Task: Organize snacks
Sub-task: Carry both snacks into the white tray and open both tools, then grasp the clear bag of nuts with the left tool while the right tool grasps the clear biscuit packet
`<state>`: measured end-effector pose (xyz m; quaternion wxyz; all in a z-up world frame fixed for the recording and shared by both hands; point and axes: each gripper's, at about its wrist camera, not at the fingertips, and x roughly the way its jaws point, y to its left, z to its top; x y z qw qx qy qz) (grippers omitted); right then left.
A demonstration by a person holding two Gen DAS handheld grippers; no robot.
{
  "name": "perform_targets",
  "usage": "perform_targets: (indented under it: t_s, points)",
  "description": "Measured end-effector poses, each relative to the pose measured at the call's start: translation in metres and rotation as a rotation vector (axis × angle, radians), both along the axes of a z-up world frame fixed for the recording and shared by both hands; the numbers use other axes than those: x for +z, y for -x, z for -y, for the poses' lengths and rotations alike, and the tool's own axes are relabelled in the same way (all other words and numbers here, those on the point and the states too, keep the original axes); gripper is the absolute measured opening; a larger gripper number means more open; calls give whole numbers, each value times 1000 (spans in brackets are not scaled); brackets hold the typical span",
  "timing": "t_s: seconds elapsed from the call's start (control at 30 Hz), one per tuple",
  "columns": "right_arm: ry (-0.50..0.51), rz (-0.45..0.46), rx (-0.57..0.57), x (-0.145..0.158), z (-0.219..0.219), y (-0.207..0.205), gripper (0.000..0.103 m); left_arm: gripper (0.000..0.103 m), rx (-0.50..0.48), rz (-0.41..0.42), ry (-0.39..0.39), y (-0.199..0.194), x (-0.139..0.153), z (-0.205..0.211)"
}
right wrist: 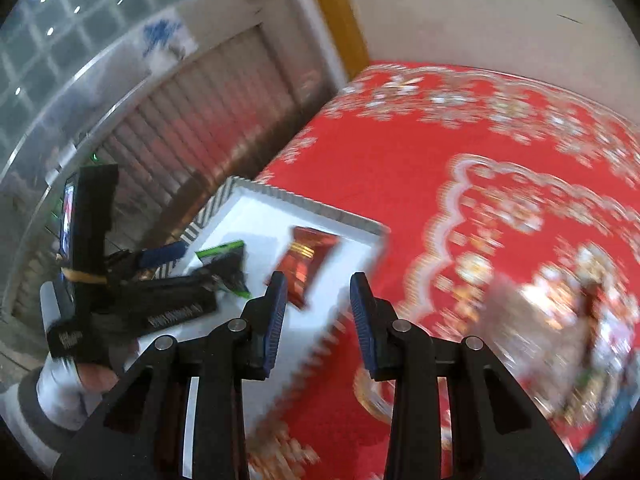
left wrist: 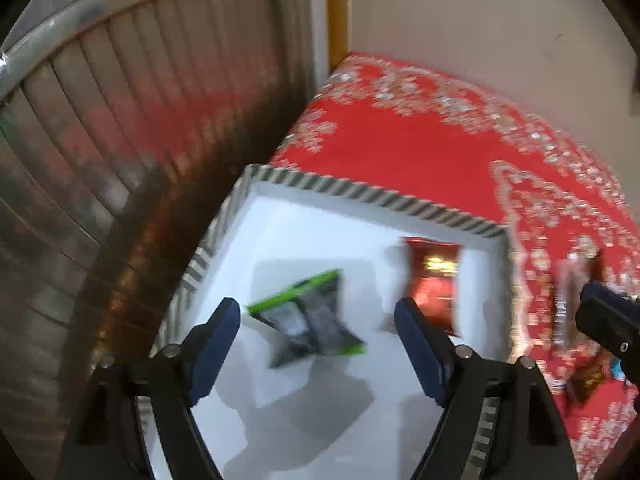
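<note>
In the left wrist view the left gripper [left wrist: 318, 316] hangs over a white box [left wrist: 276, 224] with a striped rim, its blue-padded fingers [left wrist: 218, 344] spread wide and holding nothing. Between and just beyond the fingers, on the box floor, lies a black and green packet [left wrist: 310, 316], blurred, not touching either pad. Right of it, past the right finger, a red packet [left wrist: 434, 280] lies in the box's far right part, near the wall. The box sits on a red cloth [left wrist: 400, 148] with a pale flower pattern. Further right, outside the box, the other gripper's dark tip enters at the edge, with blurred wrappers [left wrist: 566, 312] on the cloth beside it; what they are I cannot tell

In the right wrist view the left gripper [right wrist: 160, 268] shows at far left, over the box [right wrist: 248, 208], in a gloved hand [right wrist: 64, 364]. The black and green packet [right wrist: 226, 264] lies just by its tip, the red packet [right wrist: 308, 264] to the right of that. The right gripper [right wrist: 318, 284] has its fingers apart at a middling width, empty, above the box's near right edge. To its right, a blurred heap of snacks [right wrist: 560, 328] lies on the cloth [right wrist: 380, 160]
</note>
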<state>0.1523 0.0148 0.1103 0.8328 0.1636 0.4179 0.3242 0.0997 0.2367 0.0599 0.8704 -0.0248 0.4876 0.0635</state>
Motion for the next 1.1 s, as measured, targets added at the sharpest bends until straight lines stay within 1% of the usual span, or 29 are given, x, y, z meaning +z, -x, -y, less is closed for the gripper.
perform_targets:
  t_s: [0.13, 0.23, 0.43, 0.53, 0.77, 0.83, 0.97, 1.03, 1.1]
  points:
    - [24, -20, -71, -8, 50, 22, 32, 87, -48, 24, 24, 8, 12, 26]
    - [60, -57, -126, -22, 88, 41, 32, 87, -96, 33, 39, 11, 18, 52]
    - [81, -128, -211, -52, 143, 63, 32, 87, -182, 27, 60, 9, 23, 103]
    - [73, -166, -227, -67, 158, 68, 32, 87, -216, 11, 58, 6, 20, 128]
    - [69, -177, -214, -78, 169, 76, 32, 87, -300, -25, 63, -10, 10, 178]
    - [66, -180, -211, -80, 171, 75, 32, 87, -303, -40, 72, -17, 4, 189]
    - [50, -182, -213, -82, 175, 73, 32, 87, -310, -71, 114, -29, -8, 206]
    - [49, -180, -211, -83, 177, 72, 32, 87, -336, -88, 116, -33, -15, 218]
    - [46, -179, -208, -83, 177, 72, 32, 87, -362, -101, 99, -36, -22, 228]
